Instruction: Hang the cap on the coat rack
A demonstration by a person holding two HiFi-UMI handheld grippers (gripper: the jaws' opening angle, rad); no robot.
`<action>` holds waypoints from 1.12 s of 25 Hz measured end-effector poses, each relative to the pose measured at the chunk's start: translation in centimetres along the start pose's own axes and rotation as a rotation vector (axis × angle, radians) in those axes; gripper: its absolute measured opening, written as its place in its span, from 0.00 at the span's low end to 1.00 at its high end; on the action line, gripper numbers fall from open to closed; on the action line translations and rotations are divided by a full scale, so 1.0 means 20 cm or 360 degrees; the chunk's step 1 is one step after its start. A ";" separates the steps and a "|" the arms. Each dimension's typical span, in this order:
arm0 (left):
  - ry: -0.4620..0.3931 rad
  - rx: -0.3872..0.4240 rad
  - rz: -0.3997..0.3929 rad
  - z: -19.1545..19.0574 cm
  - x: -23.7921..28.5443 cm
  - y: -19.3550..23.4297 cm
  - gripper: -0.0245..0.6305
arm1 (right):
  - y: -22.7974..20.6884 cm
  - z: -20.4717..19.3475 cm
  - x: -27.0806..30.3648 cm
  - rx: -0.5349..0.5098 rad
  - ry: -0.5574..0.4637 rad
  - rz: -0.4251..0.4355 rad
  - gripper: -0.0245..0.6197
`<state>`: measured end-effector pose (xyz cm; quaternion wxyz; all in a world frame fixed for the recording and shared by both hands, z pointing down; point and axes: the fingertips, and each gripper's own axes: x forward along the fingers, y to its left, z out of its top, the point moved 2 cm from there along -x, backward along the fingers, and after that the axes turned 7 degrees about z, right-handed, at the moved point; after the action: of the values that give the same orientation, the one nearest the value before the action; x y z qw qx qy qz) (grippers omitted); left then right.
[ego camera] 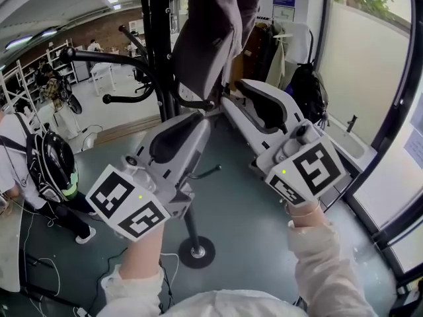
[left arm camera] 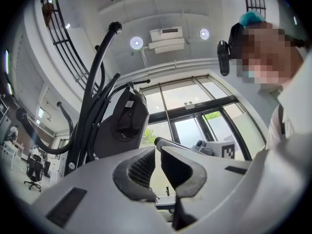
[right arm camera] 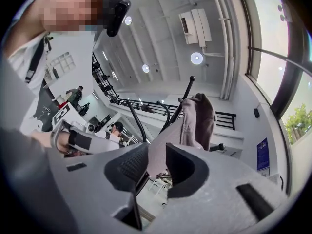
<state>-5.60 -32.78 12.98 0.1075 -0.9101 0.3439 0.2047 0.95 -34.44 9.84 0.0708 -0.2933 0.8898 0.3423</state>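
- cap (ego camera: 201, 45): grey-brown, hangs on the upper part of the coat rack (ego camera: 158, 65), against the right side of the black pole as the head view shows it, with the brim end pointing down
- coat rack: black metal, with curved hook arms spreading to the left of the pole; its round base plate (ego camera: 196, 251) stands on the dark floor (ego camera: 251, 230)
- left gripper (ego camera: 198, 121): raised toward the rack, tips just below the cap's lower edge
- left gripper jaws: in the left gripper view they stand apart with a narrow gap and nothing between the pads, so the gripper is released and empty; the cap appears beyond the left jaw, clear of it
- right gripper (ego camera: 234, 94): raised beside the left gripper, tips near the lower right edge of the cap
- right gripper jaws: in the right gripper view they stand apart and are not clenched; the cap's fabric shows in line with the gap and rises above it; whether the fabric touches a pad cannot be told
- relation: the two grippers sit side by side under the cap with their tips near each other; a pale sleeve (ego camera: 330, 269) shows behind the right one
- surroundings: a person with a black backpack (ego camera: 49, 167) stands at the left edge of the head view; a black bag (ego camera: 307, 91) hangs near the window at the right
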 end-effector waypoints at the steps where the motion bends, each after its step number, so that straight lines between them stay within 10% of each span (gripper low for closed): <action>1: 0.0005 -0.0006 0.0006 -0.02 -0.01 0.00 0.10 | 0.02 -0.02 -0.01 0.0012 0.0002 0.0010 0.18; 28: 0.0279 -0.0221 0.0181 -0.51 -0.32 -0.07 0.10 | 0.42 -0.45 -0.22 0.0421 0.0195 0.0131 0.06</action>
<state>-5.98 -31.39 25.06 0.0019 -0.9088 0.3880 0.1534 0.46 -33.27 22.92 0.0402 -0.2650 0.9411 0.2061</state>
